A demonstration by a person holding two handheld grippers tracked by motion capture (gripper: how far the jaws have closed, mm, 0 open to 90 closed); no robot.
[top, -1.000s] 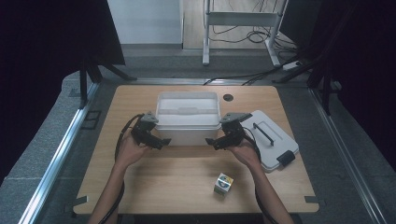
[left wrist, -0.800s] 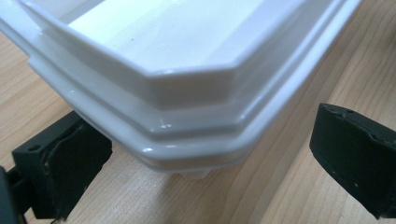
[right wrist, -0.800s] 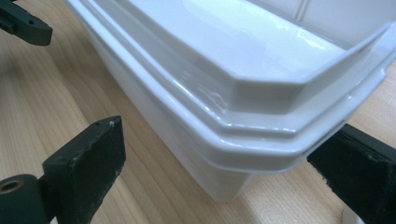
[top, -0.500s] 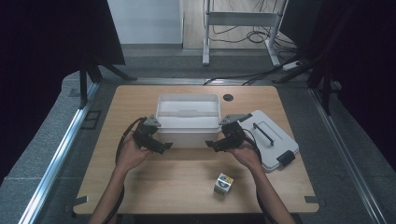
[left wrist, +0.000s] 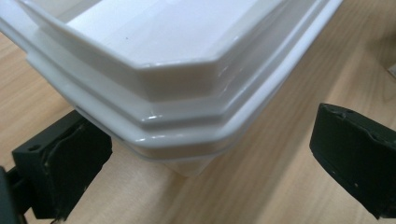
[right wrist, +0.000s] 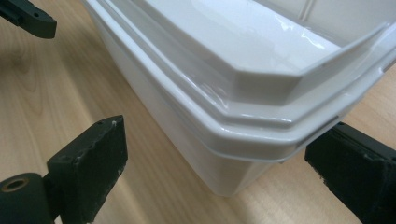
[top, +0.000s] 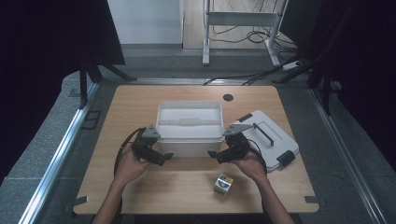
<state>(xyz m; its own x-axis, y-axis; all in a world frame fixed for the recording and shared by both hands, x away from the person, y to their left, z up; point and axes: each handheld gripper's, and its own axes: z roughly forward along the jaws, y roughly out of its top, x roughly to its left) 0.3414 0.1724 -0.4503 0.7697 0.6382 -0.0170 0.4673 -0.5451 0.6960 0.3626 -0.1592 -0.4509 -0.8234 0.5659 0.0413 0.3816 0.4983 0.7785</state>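
High view, bin: white open bin (top: 190, 127) at mid desk (top: 140, 100), long side facing the person; it looks empty.
High view, claws: left claw (top: 164, 157) near the bin's near-left corner, right claw (top: 214, 154) near its near-right corner; each is held in a hand, pointing inward.
High view, other items: white lid (top: 268, 135) flat on the desk, right of the bin; small coloured cube (top: 223, 184) at near right, apart from the rest.
Left claw view, state: jaws spread wide and holding nothing; the bin corner (left wrist: 187, 140) sits between and beyond them. Whether the left jaw touches the wall under the rim, I cannot tell.
Right claw view, state: jaws wide apart, empty; the other near corner (right wrist: 243, 154) is framed between them, and the right jaw lies under the rim overhang.
Handling (judgement): thin glossy plastic, probably light, stiff at the stepped rim but flexible in the wall. The surface looks slippery.
Hold points (judgement): pinch the rim lip at both near corners, or hook under the overhang; a one-sided lift would likely tilt it.
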